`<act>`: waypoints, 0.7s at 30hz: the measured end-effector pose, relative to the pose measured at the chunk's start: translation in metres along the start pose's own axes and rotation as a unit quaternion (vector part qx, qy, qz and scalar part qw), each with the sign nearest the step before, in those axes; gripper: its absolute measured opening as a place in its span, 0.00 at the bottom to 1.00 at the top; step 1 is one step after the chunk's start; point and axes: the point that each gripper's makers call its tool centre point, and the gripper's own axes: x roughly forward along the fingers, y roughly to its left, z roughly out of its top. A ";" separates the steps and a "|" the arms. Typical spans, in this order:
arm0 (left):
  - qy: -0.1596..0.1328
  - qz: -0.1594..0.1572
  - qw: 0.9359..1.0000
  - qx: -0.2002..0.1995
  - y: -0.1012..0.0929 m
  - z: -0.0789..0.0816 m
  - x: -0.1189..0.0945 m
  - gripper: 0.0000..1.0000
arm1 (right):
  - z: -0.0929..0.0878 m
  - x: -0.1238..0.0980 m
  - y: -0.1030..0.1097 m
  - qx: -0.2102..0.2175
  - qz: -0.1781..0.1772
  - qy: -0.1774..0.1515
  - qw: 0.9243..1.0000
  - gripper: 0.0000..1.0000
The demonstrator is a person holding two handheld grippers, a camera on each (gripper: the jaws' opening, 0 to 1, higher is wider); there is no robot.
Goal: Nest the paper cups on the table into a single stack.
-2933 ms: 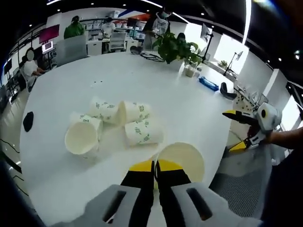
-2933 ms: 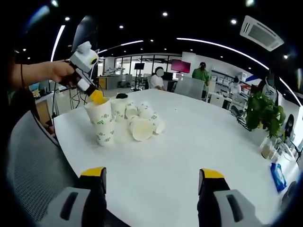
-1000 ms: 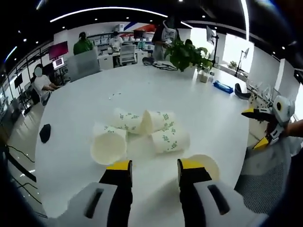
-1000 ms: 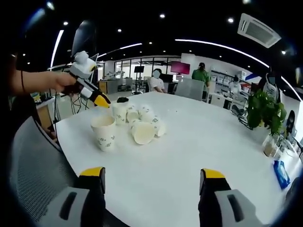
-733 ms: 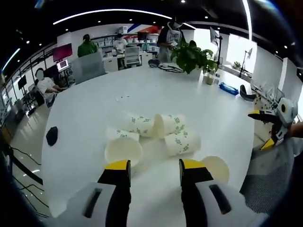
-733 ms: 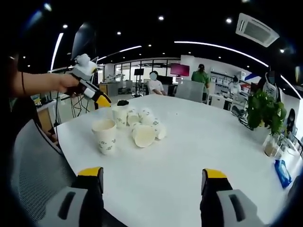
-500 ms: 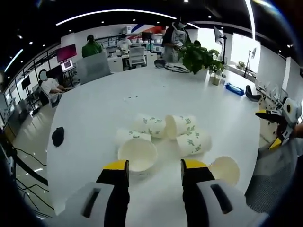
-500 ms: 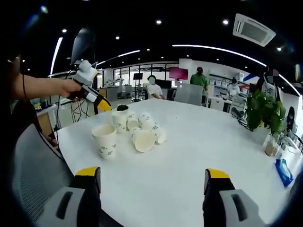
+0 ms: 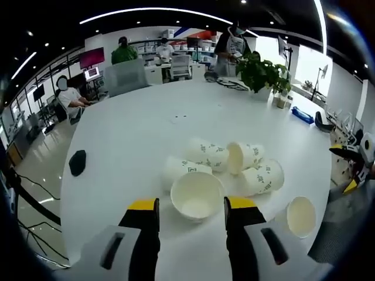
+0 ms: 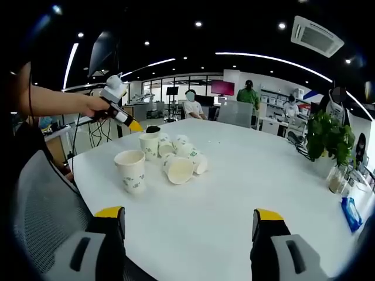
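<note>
The white table (image 9: 129, 134) is the biggest thing here, round-edged and broad, and it carries everything that matters. On it, just ahead of the left gripper (image 9: 190, 208), lies a huddle of paper cups (image 9: 225, 164): several tipped on their sides with green printing showing, mouths pointing different ways, touching one another. They read as loose singles, so most of the nesting seems still to be done.

Between the left gripper's fingertips and slightly beyond them stands an upright cup (image 9: 197, 195), its open mouth facing up. The jaws are spread about as wide as that cup and close on nothing; my guess is they are lining up to take its rim. Off to the right of those fingers, near the table edge, stands a stacked cup (image 9: 302, 216), mouth up, apart from the huddle. It looks like the base the others will drop into, which would explain why it is parked alone.

In the right gripper view the left gripper (image 10: 130, 123) points downward at the group of cups, a hand (image 10: 94, 106) wrapped around it, forearm stretched level from the left. The right gripper (image 10: 188, 223) hangs back, well short of the cups, with jaws wide and empty, apparently waiting.
</note>
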 end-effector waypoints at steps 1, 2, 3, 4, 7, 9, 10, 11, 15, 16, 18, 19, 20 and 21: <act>0.001 0.000 1.000 -0.001 0.001 0.000 0.001 0.42 | 0.000 0.000 0.000 0.001 -0.001 0.000 1.000 0.90; 0.001 0.000 1.000 -0.002 0.004 0.000 0.003 0.42 | 0.000 0.000 -0.001 0.001 -0.002 0.000 1.000 0.90; 0.003 0.001 1.000 -0.003 0.006 -0.001 0.005 0.42 | 0.000 0.000 -0.001 0.001 -0.002 0.000 1.000 0.90; 0.004 0.001 1.000 -0.004 0.006 -0.001 0.006 0.42 | 0.000 0.000 -0.001 0.000 -0.003 0.001 1.000 0.90; 0.005 0.000 1.000 -0.013 0.011 0.000 0.012 0.41 | -0.001 0.000 -0.001 0.000 -0.004 0.004 1.000 0.89; 0.007 -0.004 1.000 -0.029 0.015 -0.002 0.018 0.40 | -0.001 0.000 -0.001 -0.001 -0.005 0.006 1.000 0.89; 0.010 -0.004 0.999 -0.035 0.016 -0.004 0.020 0.39 | -0.002 0.000 0.000 -0.001 -0.004 0.008 1.000 0.88; 0.009 -0.006 0.999 -0.041 0.016 -0.004 0.021 0.38 | -0.003 0.000 0.000 -0.001 -0.003 0.009 1.000 0.88; 0.010 -0.008 0.998 -0.060 0.012 -0.005 0.023 0.33 | -0.005 0.000 -0.001 -0.003 -0.004 0.013 1.000 0.87; 0.010 -0.007 0.998 -0.064 0.013 -0.006 0.025 0.32 | -0.005 0.000 -0.001 -0.003 -0.005 0.013 1.000 0.87; 0.012 -0.008 0.998 -0.067 0.015 -0.007 0.028 0.28 | -0.006 0.000 -0.001 -0.004 -0.004 0.016 1.000 0.87; 0.012 -0.008 0.998 -0.069 0.015 -0.008 0.029 0.26 | -0.006 0.000 -0.001 -0.005 -0.004 0.017 1.000 0.87; 0.013 -0.008 0.997 -0.070 0.015 -0.008 0.029 0.25 | -0.007 0.000 -0.001 -0.005 -0.004 0.019 1.000 0.86; 0.013 -0.007 0.997 -0.070 0.015 -0.009 0.030 0.24 | -0.007 0.000 -0.001 -0.006 -0.004 0.020 1.000 0.86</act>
